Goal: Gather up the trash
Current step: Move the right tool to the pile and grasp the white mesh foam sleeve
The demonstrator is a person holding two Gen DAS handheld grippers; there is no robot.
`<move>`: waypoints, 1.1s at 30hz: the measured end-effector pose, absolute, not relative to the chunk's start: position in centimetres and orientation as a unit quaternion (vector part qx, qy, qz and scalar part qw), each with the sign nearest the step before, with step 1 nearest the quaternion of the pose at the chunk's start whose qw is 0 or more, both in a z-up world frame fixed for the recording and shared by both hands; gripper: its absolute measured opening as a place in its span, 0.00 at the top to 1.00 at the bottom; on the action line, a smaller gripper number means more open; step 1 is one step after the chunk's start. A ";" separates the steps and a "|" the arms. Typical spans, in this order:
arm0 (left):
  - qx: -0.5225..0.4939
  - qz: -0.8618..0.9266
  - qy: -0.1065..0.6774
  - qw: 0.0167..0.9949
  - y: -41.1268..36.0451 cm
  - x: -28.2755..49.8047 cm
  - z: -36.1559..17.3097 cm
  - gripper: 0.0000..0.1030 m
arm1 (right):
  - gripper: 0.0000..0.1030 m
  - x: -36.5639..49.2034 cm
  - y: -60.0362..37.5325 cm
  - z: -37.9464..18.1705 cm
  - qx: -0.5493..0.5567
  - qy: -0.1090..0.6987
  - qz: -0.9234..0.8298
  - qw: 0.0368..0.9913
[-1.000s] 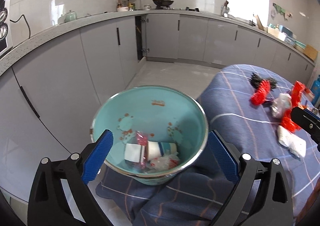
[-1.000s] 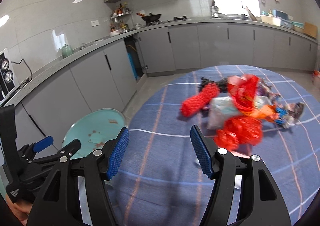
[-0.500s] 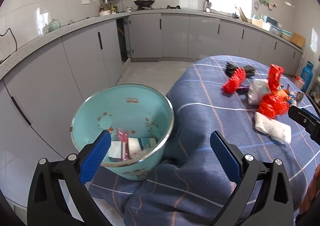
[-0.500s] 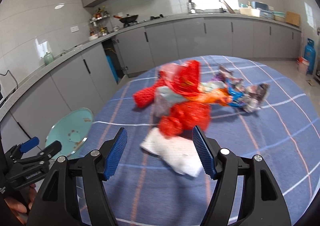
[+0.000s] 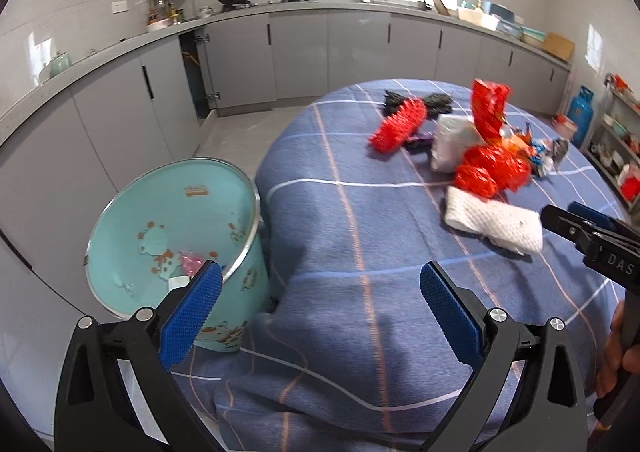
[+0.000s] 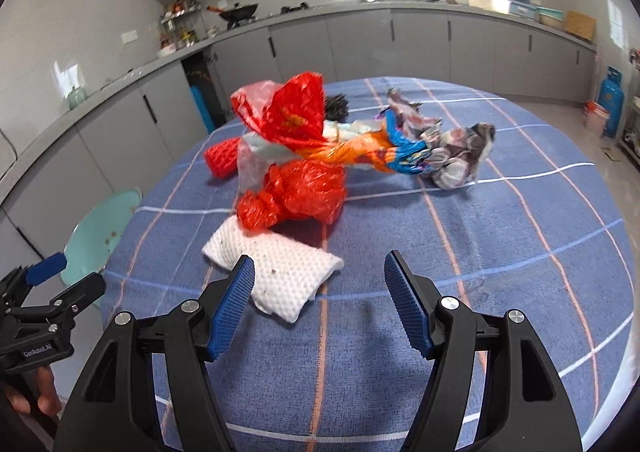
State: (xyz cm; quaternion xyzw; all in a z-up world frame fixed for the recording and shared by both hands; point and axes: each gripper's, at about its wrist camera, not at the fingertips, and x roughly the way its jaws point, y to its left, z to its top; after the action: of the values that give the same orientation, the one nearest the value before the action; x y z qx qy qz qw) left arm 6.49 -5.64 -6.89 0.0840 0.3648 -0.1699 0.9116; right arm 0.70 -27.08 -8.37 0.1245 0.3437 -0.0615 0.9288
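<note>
Left wrist view, L to R: teal bin (image 5: 172, 211) sits on the floor at about 9 o'clock of the round table, right against the hanging edge of the blue plaid cloth (image 5: 352, 236). Inside the bin a few bits of trash show, pink and white, partly hidden behind the L blue pad. L gripper (image 5: 320, 300) stands wide, nothing btwn the pads, hanging over the cloth edge just R of the bin.

Further R on the cloth, approx 1 o'clock from the L gripper: red mesh piece (image 5: 398, 123) w/ a dark scrap (image 5: 438, 101) behind it, then a whitish plastic bag (image 5: 452, 141), a red foil wrapper (image 5: 488, 107) standing upright, crumpled red plastic bag (image 5: 494, 169) below it. White foam net (image 5: 492, 221) lies at the near side of the pile, touching the red bag. At 3 o'clock the R gripper's tip comes in from the frame edge, just beside the foam net.

Right wrist view, L to R: L gripper at 8 o'clock, held by a hand (image 6: 38, 392); bin rim behind it. R gripper (image 6: 320, 300) is wide, empty, low over the cloth. Foam net sits at its 11 o'clock; the L pad overlaps the net's near corner in view, can't tell if it touches. Red bag beyond at 12, then orange-blue wrapper (image 6: 372, 153) and a grey crumpled wrapper (image 6: 456, 155) at 1 o'clock.
</note>
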 end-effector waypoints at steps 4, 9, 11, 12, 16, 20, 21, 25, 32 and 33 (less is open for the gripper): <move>0.100 -0.172 0.365 0.909 -6.5 6.4 -7.1 0.06 | 0.34 2.4 -26.6 -8.4 0.111 0.364 -0.025 0.924; 0.099 -0.168 0.368 0.909 -6.5 6.5 -7.0 0.06 | 0.34 5.1 -24.7 -8.6 0.047 0.395 0.000 0.917; 0.099 -0.165 0.369 0.910 -6.5 6.6 -7.0 0.06 | 0.34 6.1 -24.2 -9.0 0.033 0.410 0.010 0.911; 0.098 -0.164 0.370 0.909 -6.4 6.7 -7.0 0.06 | 0.34 6.5 -24.1 -9.2 0.031 0.415 0.013 0.909; 0.092 -0.165 0.373 0.908 -6.3 6.9 -6.9 0.06 | 0.44 7.3 -23.9 -10.3 0.027 0.447 0.018 0.894; 0.088 -0.163 0.376 0.908 -6.2 7.0 -7.0 0.06 | 0.61 6.6 -23.9 -10.3 0.034 0.447 0.022 0.894; 0.086 -0.164 0.377 0.907 -6.2 7.1 -7.1 0.06 | 0.66 6.3 -23.9 -10.2 0.036 0.447 0.024 0.893; 0.085 -0.169 0.378 0.906 -6.6 7.2 -7.1 0.06 | 0.77 4.7 -23.3 -9.8 0.028 0.444 0.027 0.895; 0.068 -0.187 0.375 0.906 -7.9 7.8 -6.3 0.06 | 0.77 0.9 -23.7 -7.7 0.064 0.418 0.038 0.906; 0.067 -0.190 0.374 0.905 -8.1 7.9 -6.2 0.06 | 0.77 0.3 -24.0 -7.4 0.070 0.412 0.032 0.908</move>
State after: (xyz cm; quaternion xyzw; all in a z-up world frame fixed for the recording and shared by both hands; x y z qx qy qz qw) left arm 7.91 -8.11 -6.18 0.0666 0.3735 -0.1904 0.9054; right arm 0.28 -24.02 -7.38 0.0703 0.4116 0.0323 0.9081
